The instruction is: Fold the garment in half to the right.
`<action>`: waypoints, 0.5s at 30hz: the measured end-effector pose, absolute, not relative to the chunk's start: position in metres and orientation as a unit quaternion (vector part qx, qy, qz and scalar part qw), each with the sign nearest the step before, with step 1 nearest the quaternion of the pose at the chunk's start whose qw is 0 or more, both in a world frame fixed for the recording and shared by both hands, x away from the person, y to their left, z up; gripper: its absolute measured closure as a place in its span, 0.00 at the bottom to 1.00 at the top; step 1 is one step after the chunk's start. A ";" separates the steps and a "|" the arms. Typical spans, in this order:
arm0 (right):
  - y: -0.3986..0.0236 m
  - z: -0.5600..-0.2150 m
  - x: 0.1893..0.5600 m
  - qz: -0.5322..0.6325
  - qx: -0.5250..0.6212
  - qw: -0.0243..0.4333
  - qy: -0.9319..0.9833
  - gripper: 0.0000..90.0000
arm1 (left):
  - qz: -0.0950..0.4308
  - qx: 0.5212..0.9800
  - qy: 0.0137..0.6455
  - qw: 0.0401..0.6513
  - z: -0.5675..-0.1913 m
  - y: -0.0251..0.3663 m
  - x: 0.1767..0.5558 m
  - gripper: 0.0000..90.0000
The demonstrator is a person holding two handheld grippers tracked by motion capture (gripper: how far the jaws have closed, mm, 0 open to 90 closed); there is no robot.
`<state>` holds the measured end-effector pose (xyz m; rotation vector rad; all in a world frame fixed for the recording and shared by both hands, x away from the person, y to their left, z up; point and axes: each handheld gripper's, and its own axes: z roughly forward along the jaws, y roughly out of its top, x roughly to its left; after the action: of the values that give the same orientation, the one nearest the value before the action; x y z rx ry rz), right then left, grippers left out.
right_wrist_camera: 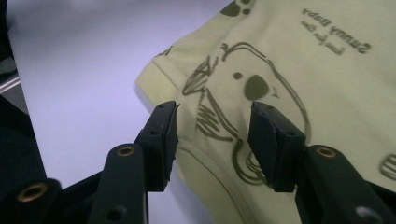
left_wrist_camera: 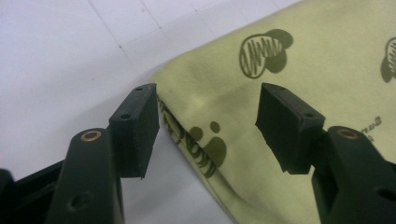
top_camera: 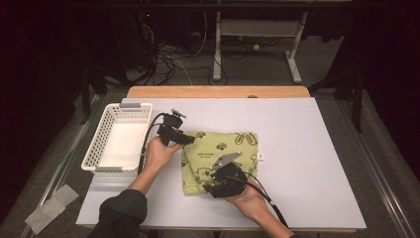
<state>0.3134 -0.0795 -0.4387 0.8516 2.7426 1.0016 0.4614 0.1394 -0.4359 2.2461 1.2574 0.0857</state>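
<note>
Both fingers (left_wrist_camera: pixel 135 130) agape over garment (top_camera: pixel 223 153)

**Laboratory-style recording station in a darkened room**

Work table (top_camera: pixel 297 163) covered with a plain white sheet, wooden edge exposed at the far side. Beyond it, loose cables (top_camera: pixel 168 59) tangled on a grey floor beside the white metal frame of a second desk (top_camera: pixel 257 34). Small yellow ball (top_camera: pixel 256 47) under that desk. Surroundings unlit and black. Strip of tape (top_camera: pixel 49 208) stuck to the floor at lower left.
</note>
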 end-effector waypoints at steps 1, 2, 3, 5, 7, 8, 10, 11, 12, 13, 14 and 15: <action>-0.077 -0.439 0.314 0.328 0.276 0.050 0.902 0.59 | 0.033 0.836 0.471 0.281 -0.436 0.140 0.462 0.40; -0.074 -0.440 0.314 0.325 0.274 0.052 0.904 0.59 | 0.031 0.835 0.473 0.281 -0.437 0.141 0.463 0.40; -0.072 -0.441 0.314 0.324 0.274 0.049 0.904 0.59 | 0.030 0.834 0.474 0.281 -0.438 0.141 0.464 0.40; -0.068 -0.443 0.314 0.318 0.269 0.050 0.908 0.58 | 0.027 0.834 0.476 0.278 -0.439 0.142 0.465 0.40; -0.065 -0.444 0.314 0.311 0.264 0.055 0.911 0.57 | 0.024 0.834 0.478 0.275 -0.441 0.142 0.466 0.40; -0.064 -0.444 0.314 0.308 0.262 0.058 0.913 0.57 | 0.024 0.833 0.479 0.275 -0.441 0.142 0.466 0.40; -0.062 -0.444 0.313 0.302 0.262 0.060 0.915 0.56 | 0.024 0.833 0.479 0.274 -0.442 0.142 0.467 0.40; -0.061 -0.444 0.313 0.300 0.259 0.062 0.916 0.55 | 0.025 0.832 0.481 0.274 -0.443 0.142 0.468 0.40; -0.059 -0.446 0.314 0.294 0.254 0.067 0.919 0.53 | 0.026 0.832 0.482 0.273 -0.444 0.142 0.468 0.40; -0.059 -0.446 0.314 0.294 0.254 0.067 0.919 0.53 | 0.026 0.831 0.483 0.273 -0.444 0.142 0.469 0.40; -0.058 -0.446 0.315 0.291 0.254 0.067 0.920 0.53 | 0.025 0.832 0.483 0.271 -0.445 0.142 0.469 0.40; -0.056 -0.447 0.314 0.289 0.254 0.068 0.920 0.52 | 0.024 0.833 0.483 0.270 -0.446 0.141 0.470 0.40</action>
<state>0.3144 -0.0564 -0.4468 0.7637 2.7721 0.8717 0.4697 0.1412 -0.4458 2.2443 1.3011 0.0653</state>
